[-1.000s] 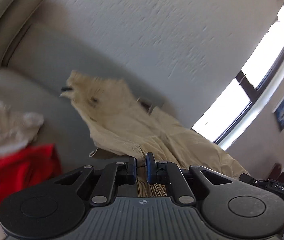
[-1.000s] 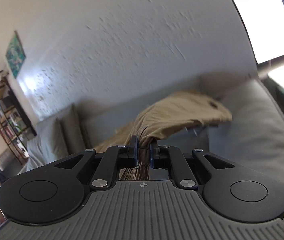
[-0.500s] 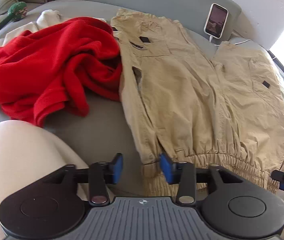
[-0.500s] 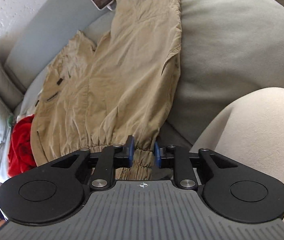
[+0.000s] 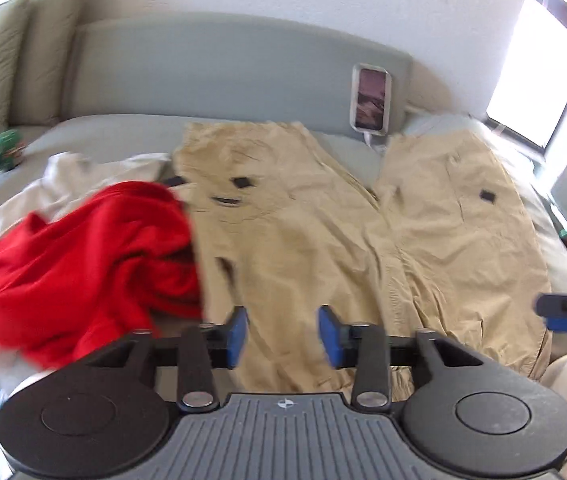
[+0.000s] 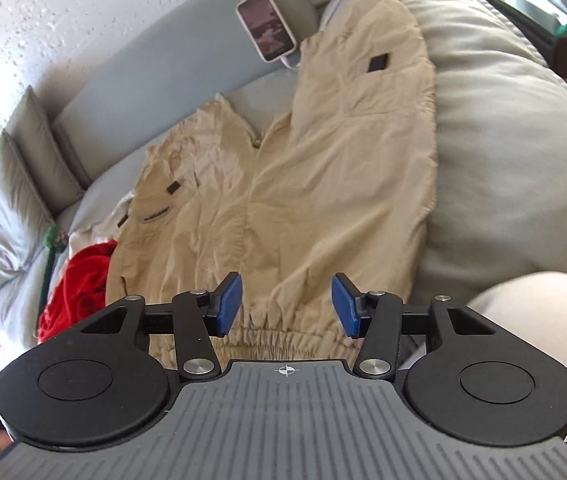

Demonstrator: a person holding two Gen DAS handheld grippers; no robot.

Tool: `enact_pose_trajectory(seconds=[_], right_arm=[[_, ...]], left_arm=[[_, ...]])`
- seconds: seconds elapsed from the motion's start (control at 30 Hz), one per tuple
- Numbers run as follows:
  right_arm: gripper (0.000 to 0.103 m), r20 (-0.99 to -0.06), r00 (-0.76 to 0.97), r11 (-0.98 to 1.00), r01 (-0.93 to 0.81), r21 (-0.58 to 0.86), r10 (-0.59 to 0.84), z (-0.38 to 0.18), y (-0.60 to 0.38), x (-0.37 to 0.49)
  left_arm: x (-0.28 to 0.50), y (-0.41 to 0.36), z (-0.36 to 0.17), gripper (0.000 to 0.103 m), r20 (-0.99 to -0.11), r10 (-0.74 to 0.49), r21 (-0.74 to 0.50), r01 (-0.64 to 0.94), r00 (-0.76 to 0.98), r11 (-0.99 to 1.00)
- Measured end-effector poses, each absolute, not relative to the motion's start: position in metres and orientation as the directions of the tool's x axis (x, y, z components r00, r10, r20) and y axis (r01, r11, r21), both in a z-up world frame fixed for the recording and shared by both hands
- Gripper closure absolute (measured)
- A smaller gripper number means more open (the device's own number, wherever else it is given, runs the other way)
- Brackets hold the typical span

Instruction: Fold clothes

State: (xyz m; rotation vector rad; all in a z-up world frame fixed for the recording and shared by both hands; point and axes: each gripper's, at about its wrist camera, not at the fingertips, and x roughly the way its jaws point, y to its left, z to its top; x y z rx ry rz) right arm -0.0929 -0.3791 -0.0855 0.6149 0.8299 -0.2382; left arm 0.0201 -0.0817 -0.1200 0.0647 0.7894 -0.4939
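The tan trousers (image 5: 323,240) are lying spread flat on the grey sofa (image 5: 223,76), both legs running away from the elastic waistband (image 6: 279,340) towards the backrest and splaying apart in a V. No fold is showing in them: each leg is lying at full length, single layer as far as the views show. Just beside the trousers, on their left, a red garment (image 5: 83,256) is lying crumpled in a heap, overlapping the edge of the left leg, and a whitish cloth (image 5: 95,172) is bunched behind the red garment. So, as a judgement, the trousers are laid out ready for folding, and the red and whitish pieces are lying unfolded too; no stack of folded clothes is showing in either view.

The left gripper (image 5: 282,336) is hovering low over the waist end of the trousers, close to the red garment, with its blue fingers (image 5: 236,336) spread wide and nothing between them. The right gripper (image 6: 285,306) is hanging over the waistband on the trousers' right side, its fingers (image 6: 345,306) likewise wide apart and gripping no cloth; its tip is also showing at the right edge of the left view. A phone (image 5: 371,100) is leaning against the backrest beyond the trousers, between the two leg ends. The person's knee (image 6: 539,312) is showing just right of the waistband.
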Motion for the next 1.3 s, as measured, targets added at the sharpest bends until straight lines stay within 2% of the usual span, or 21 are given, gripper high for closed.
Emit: enact_pose_trajectory(seconds=[0.03, 0.07, 0.1, 0.2, 0.27, 0.33, 0.37, 0.53, 0.63, 0.7, 0.73, 0.9, 0.97, 1.13, 1.17, 1.2, 1.3], right_arm=[[0.058, -0.761, 0.648, 0.811, 0.431, 0.397, 0.029, -0.092, -0.376, -0.078], [0.068, -0.773, 0.634, 0.818, 0.433, 0.378, 0.021, -0.099, -0.374, -0.063], [0.073, -0.775, 0.631, 0.833, 0.426, 0.353, 0.006, -0.105, -0.372, -0.051], [0.073, -0.778, 0.623, 0.88, 0.41, 0.239, -0.078, -0.123, -0.369, -0.025], [0.073, -0.81, 0.571, 0.886, 0.435, 0.163, -0.131, -0.138, -0.375, -0.02], [0.085, -0.828, 0.542, 0.859, 0.484, 0.169, -0.142, -0.141, -0.39, -0.031], [0.103, -0.837, 0.528, 0.844, 0.508, 0.173, -0.146, -0.142, -0.397, -0.037], [0.103, -0.877, 0.453, 0.762, 0.621, 0.182, -0.16, -0.149, -0.434, -0.066], [0.088, -0.847, 0.511, 0.766, 0.599, 0.232, -0.143, -0.126, -0.433, -0.071], [0.058, -0.816, 0.564, 0.769, 0.576, 0.278, -0.127, -0.112, -0.434, -0.077], [0.055, -0.798, 0.592, 0.769, 0.563, 0.304, -0.118, -0.106, -0.436, -0.08], [0.055, -0.726, 0.648, 0.724, 0.613, 0.316, -0.232, -0.088, -0.471, -0.086], [0.058, -0.718, 0.658, 0.724, 0.608, 0.326, -0.229, -0.093, -0.494, -0.074], [0.063, -0.75, 0.656, 0.682, 0.588, 0.435, -0.086, -0.127, -0.532, -0.044], [0.086, -0.753, 0.654, 0.677, 0.588, 0.442, -0.077, -0.132, -0.534, -0.041], [0.1, -0.755, 0.652, 0.673, 0.588, 0.449, -0.067, -0.137, -0.535, -0.038], [0.101, -0.767, 0.621, 0.665, 0.643, 0.38, -0.163, -0.132, -0.531, -0.044]], left_arm=[[0.027, -0.093, -0.125, 0.087, -0.701, -0.398, -0.105, 0.466, 0.592, 0.879], [0.034, -0.104, -0.13, 0.087, -0.707, -0.394, -0.085, 0.483, 0.587, 0.872], [0.04, -0.115, -0.135, 0.087, -0.712, -0.387, -0.062, 0.497, 0.586, 0.866], [0.047, -0.129, -0.157, 0.087, -0.761, -0.325, 0.017, 0.518, 0.562, 0.855], [0.052, -0.125, -0.172, 0.087, -0.839, -0.275, 0.007, 0.514, 0.47, 0.858], [0.045, -0.116, -0.172, 0.086, -0.834, -0.283, 0.019, 0.537, 0.473, 0.843], [0.043, -0.114, -0.171, 0.086, -0.838, -0.279, 0.024, 0.543, 0.469, 0.839], [0.037, -0.117, -0.154, 0.086, -0.848, -0.258, 0.029, 0.528, 0.462, 0.849], [0.021, -0.126, -0.132, 0.079, -0.792, -0.354, -0.026, 0.551, 0.498, 0.834], [0.009, -0.133, -0.123, 0.07, -0.747, -0.429, -0.071, 0.581, 0.508, 0.811], [0.005, -0.136, -0.121, 0.068, -0.733, -0.458, -0.091, 0.594, 0.503, 0.799], [0.003, -0.151, -0.13, 0.068, -0.72, -0.495, -0.148, 0.59, 0.486, 0.793], [0.008, -0.155, -0.134, 0.068, -0.724, -0.483, -0.145, 0.576, 0.492, 0.804], [0.02, -0.156, -0.142, 0.068, -0.742, -0.447, -0.125, 0.552, 0.499, 0.824], [0.023, -0.155, -0.144, 0.068, -0.751, -0.439, -0.124, 0.547, 0.493, 0.828], [0.024, -0.156, -0.146, 0.068, -0.763, -0.427, -0.117, 0.547, 0.485, 0.829], [0.03, -0.156, -0.156, 0.07, -0.81, -0.375, -0.08, 0.548, 0.451, 0.833]])
